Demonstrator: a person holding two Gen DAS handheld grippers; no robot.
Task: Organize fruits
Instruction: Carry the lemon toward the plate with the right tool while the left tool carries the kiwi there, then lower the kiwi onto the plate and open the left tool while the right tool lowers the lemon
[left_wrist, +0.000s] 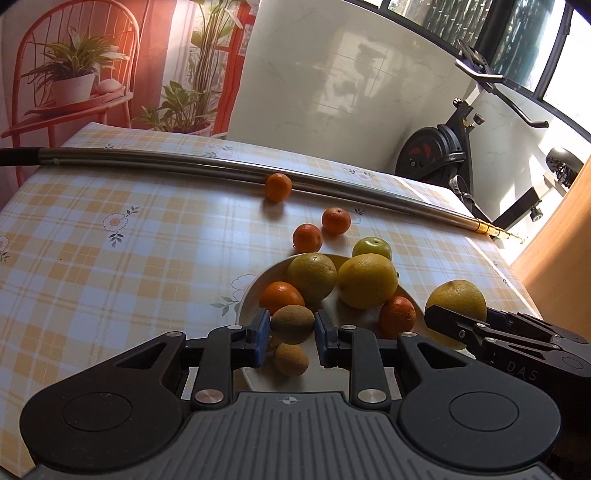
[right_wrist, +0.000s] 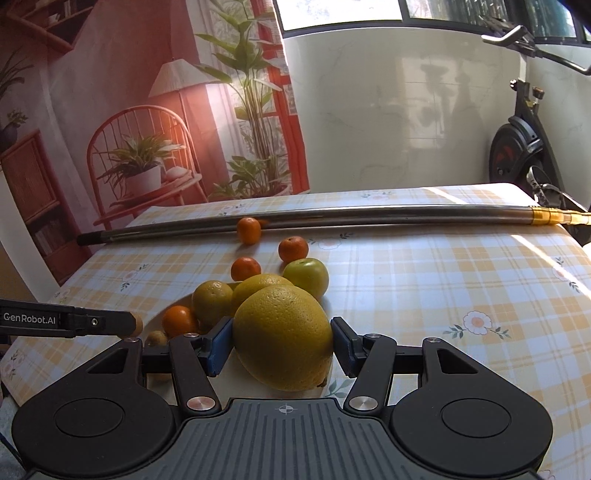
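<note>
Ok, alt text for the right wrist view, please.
The right gripper clamps a large yellow citrus above a checked tablecloth. Beyond it a white plate holds more citrus, with three small oranges and a green apple loose before a metal pole.

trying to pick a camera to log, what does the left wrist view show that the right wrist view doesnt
Only the left wrist view shows the second kiwi low in the plate, the tangerine beside the plate's right rim, and the left gripper around a kiwi.

Only the right wrist view shows the right gripper closed on the big yellow citrus head-on.

Both share three loose tangerines, the green apple, the metal pole and the checked tablecloth.
</note>
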